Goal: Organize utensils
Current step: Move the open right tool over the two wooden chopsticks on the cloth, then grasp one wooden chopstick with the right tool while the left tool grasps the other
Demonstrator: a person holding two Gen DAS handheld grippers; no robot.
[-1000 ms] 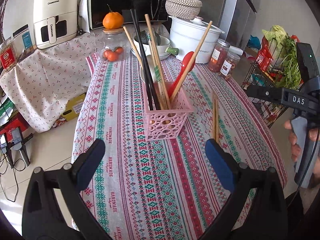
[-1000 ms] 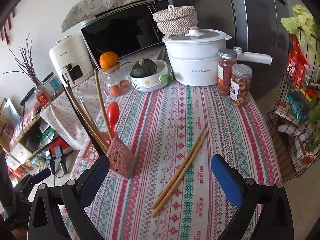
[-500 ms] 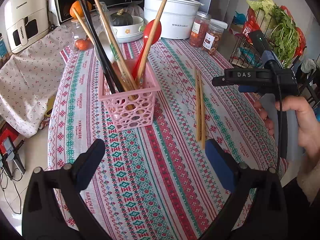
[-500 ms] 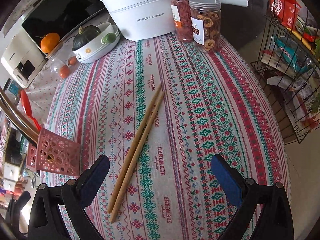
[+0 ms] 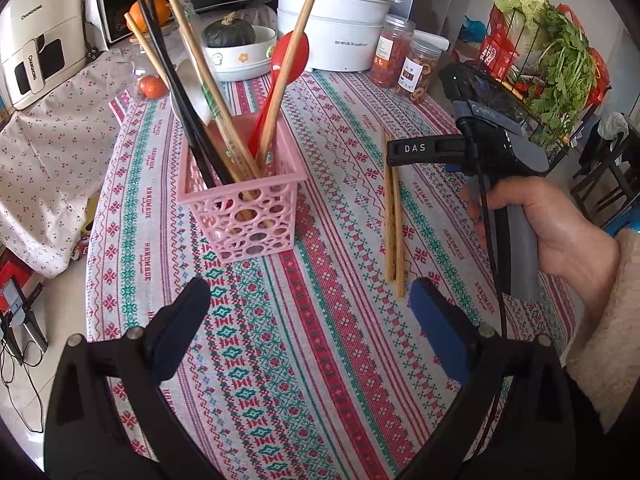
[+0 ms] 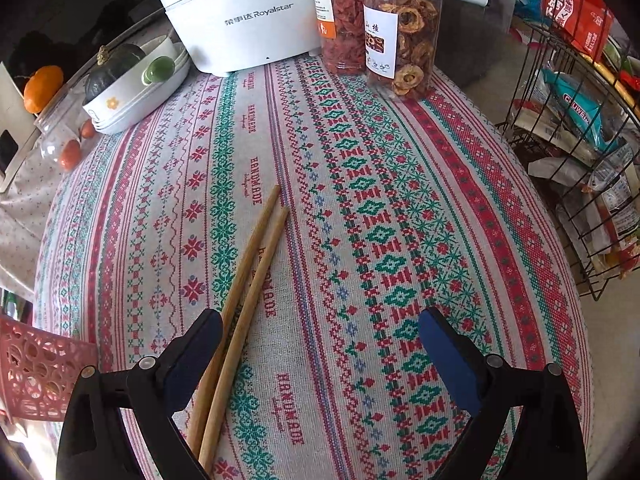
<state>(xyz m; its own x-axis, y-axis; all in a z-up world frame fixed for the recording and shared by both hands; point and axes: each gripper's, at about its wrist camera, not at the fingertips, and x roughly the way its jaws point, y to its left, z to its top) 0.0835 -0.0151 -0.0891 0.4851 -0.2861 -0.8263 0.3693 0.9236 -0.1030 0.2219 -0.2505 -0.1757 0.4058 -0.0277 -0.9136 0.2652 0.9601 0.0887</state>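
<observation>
A pink openwork basket [image 5: 244, 200] stands on the patterned tablecloth and holds wooden chopsticks, black chopsticks and a red spoon [image 5: 280, 76]. A pair of wooden chopsticks [image 5: 394, 220] lies flat to its right. My left gripper [image 5: 308, 320] is open and empty, in front of the basket. My right gripper [image 6: 320, 352] is open, low over the cloth; the loose chopsticks [image 6: 248, 276] run along its left finger [image 6: 196, 352], between the jaws. The basket's corner [image 6: 36, 376] shows at the right wrist view's left edge. The right gripper's body [image 5: 480, 152] hovers over the chopsticks' far end.
At the back stand a white pot [image 6: 240, 16], two jars of dried fruit [image 6: 400, 40], a bowl with a green squash [image 6: 132, 76] and a glass jar with an orange on top [image 6: 44, 88]. A wire rack of groceries [image 6: 580, 160] stands off the table's right edge.
Both grippers moved forward and down toward the table. The right gripper closed in on the loose chopsticks, which now lie between its jaws. Both stay open.
</observation>
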